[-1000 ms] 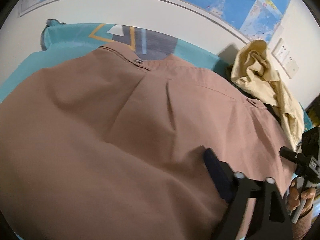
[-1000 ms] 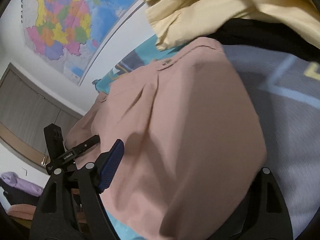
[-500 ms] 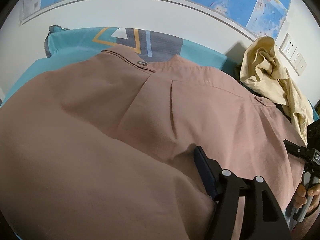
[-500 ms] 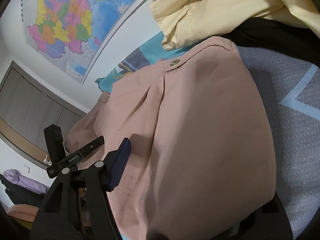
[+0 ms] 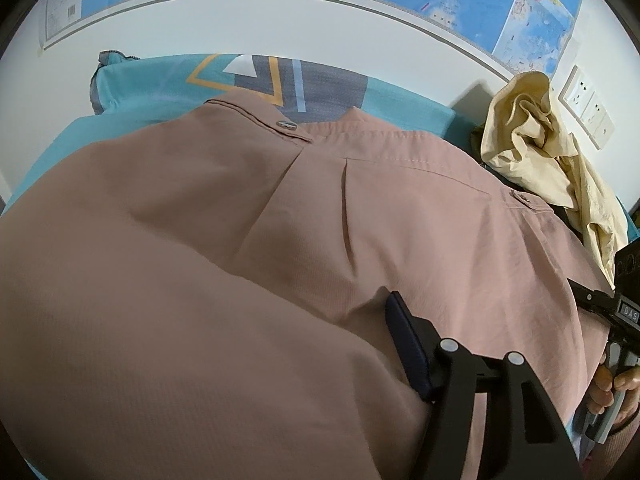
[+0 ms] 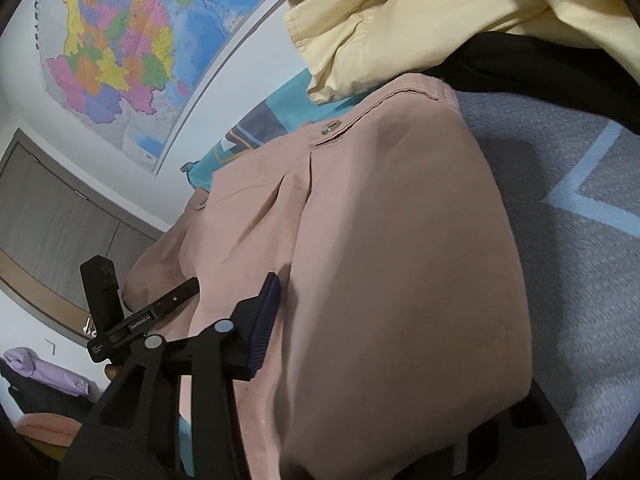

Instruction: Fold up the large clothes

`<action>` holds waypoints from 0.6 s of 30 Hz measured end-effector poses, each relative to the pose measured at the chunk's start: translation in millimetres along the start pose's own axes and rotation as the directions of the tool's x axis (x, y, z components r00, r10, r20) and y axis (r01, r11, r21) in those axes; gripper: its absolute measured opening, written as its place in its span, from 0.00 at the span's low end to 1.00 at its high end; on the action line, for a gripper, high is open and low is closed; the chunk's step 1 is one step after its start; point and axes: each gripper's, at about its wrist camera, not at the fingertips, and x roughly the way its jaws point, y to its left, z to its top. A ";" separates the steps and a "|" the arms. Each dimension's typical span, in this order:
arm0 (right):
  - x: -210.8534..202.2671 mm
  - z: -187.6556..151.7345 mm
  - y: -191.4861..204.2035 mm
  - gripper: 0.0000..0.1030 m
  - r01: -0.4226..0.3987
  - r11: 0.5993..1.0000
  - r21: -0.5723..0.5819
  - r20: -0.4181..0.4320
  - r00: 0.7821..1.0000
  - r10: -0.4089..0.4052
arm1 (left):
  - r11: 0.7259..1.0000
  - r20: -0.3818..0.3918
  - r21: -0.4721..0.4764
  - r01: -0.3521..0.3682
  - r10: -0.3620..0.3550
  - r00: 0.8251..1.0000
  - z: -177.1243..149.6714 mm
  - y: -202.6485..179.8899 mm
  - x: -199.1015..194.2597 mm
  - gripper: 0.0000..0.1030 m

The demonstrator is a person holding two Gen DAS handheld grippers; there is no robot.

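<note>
A large pinkish-brown garment [image 5: 360, 216] lies spread on the bed, its waistband with metal snaps [image 5: 286, 124] toward the wall. The cloth bulges up over my left gripper [image 5: 320, 308]. Only its right finger's blue pad [image 5: 406, 344] shows, touching the fabric; the other finger is hidden under the cloth. Its jaws are closing with a fold between them. In the right wrist view the same garment [image 6: 400, 260] fills the gap of my right gripper [image 6: 324, 292]. Its left pad [image 6: 264, 320] leans on the fold, the right finger is mostly covered, and its jaws are closing too.
The bed cover [image 5: 160, 80] is teal and grey with line patterns. A crumpled pale-yellow garment [image 5: 532, 152] lies on a black one [image 6: 540, 68] at the bed's right end. Wall maps [image 6: 120, 52] hang behind. A person's hand [image 5: 608, 388] holds the right gripper.
Each gripper's visible finger has moved inward against the cloth bulge, the right one more. The garment and both hands have stayed in place.
</note>
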 end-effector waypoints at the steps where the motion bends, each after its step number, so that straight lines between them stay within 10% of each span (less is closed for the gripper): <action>1: -0.6 -0.4 1.5 0.35 0.015 1.000 -0.010 0.001 1.000 -0.015 | 1.000 -0.004 -0.001 0.003 -0.003 1.000 0.1 1.0 -0.4 0.57; 8: -16.0 8.5 30.7 0.15 -0.025 0.995 -0.096 0.056 0.998 0.031 | 0.993 0.012 -0.074 0.096 -0.095 0.995 -2.5 23.5 -22.7 0.13; 13: -8.6 12.8 27.9 0.15 -0.004 0.996 -0.092 0.039 0.999 0.008 | 0.985 0.061 -0.093 0.148 -0.142 0.988 0.8 35.1 -46.2 0.14; 18: 1.4 2.2 3.3 0.37 0.074 0.996 -0.044 -0.009 0.997 -0.075 | 0.989 -0.016 -0.109 0.101 -0.103 0.995 -8.9 48.7 -15.5 0.41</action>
